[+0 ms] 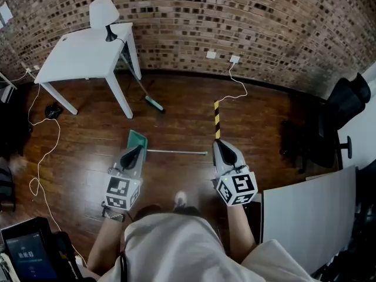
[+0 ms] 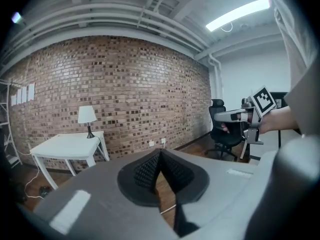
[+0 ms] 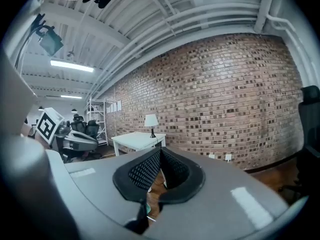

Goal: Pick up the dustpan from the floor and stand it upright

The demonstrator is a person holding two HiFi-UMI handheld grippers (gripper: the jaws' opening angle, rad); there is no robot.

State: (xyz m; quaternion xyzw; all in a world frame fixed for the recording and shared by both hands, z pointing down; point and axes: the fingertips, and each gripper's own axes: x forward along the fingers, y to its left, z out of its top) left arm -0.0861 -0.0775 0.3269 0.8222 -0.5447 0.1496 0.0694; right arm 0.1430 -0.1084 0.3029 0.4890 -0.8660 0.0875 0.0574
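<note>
Evenly lit room, fish-eye views.
Ceiling tube lights (image 2: 239, 13) glare white overhead; the wood floor (image 1: 188, 116) carries a soft sheen with faint shadows. The brick wall (image 3: 225, 94) bows at the edges, corners go black, and the left gripper (image 2: 160, 154) blurs up close.

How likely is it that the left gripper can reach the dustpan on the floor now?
Probably yes. The dustpan lies on the floor just ahead of the left gripper, nothing between them; its shut jaws must open and come down first.
</note>
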